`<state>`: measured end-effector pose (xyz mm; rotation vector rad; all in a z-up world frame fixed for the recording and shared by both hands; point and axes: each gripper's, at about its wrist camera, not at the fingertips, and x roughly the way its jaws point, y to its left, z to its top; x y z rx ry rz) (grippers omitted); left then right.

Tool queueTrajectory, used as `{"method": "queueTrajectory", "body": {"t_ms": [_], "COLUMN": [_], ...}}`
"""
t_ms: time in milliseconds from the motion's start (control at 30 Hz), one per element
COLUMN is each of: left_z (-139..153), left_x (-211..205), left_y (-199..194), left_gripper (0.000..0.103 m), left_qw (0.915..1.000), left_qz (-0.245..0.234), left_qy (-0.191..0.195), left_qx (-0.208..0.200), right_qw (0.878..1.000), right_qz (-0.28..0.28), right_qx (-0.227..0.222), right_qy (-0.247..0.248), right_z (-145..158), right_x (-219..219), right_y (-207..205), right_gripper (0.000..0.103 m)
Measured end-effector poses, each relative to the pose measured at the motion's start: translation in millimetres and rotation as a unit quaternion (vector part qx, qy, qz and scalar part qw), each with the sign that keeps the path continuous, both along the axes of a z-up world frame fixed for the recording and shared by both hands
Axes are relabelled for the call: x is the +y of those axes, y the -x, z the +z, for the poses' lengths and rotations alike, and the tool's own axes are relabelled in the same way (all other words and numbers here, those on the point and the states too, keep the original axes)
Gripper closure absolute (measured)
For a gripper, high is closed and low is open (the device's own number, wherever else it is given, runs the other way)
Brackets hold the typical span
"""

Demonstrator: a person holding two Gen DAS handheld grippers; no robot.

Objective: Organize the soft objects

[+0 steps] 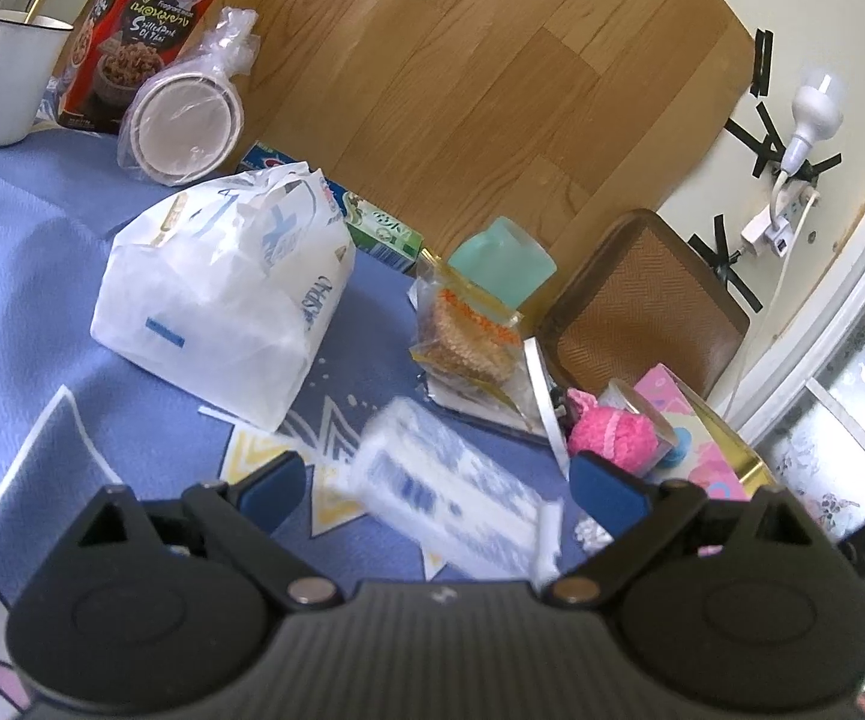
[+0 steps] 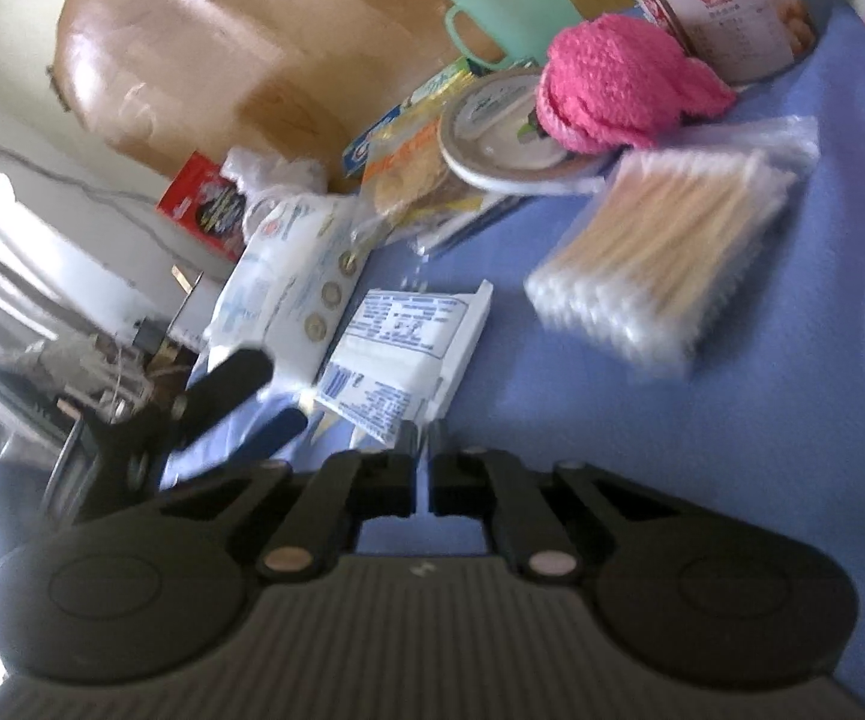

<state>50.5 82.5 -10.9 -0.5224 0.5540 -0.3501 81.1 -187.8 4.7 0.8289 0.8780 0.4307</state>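
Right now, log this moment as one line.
left gripper: open around tissue pack | right gripper: shut, empty | pink yarn, cotton swabs: untouched

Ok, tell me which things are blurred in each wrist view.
Left wrist view: the white-and-blue tissue packet between the open left claw smears with motion blur; the background is sharper. Right wrist view: the clear bag of cotton swabs is streaked, and the pink knitted yarn ball looks soft.
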Motion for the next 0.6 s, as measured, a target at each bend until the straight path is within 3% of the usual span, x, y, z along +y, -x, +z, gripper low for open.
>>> {"method": "queueTrajectory", "body": {"t_ms": [200,433,533,600], "left_z": [0,1,3,5], "left_x": [-2,-7,-16,-21], "left_y": [0,-2,-3,2], "left_gripper": [0.005,0.005,0.007,0.007], "left_qw": [1.0000,0.9996,0.9983,0.9971], "left_qz": [0.001,-0.014,-0.043,-0.061], "left_qy": [-0.006,-0.022,-0.037,-0.043], "left_qx": [0.003,0.006,0.009,0.012], "right_qw": [0.999,0.991,0.976,0.969], "right_qz": [0.039,0.013,-0.010,-0.001], "right_qx": [-0.019,-0.072,-0.098,-0.115], "right_qy": [0.022,0.113,0.193,0.220], "right_z": [6,20,26,28], "right_x": [-16,-44,-46,-44], "right_y": [39,93,106,114], "right_gripper": [0.098,0.098,0.086,0.066]}}
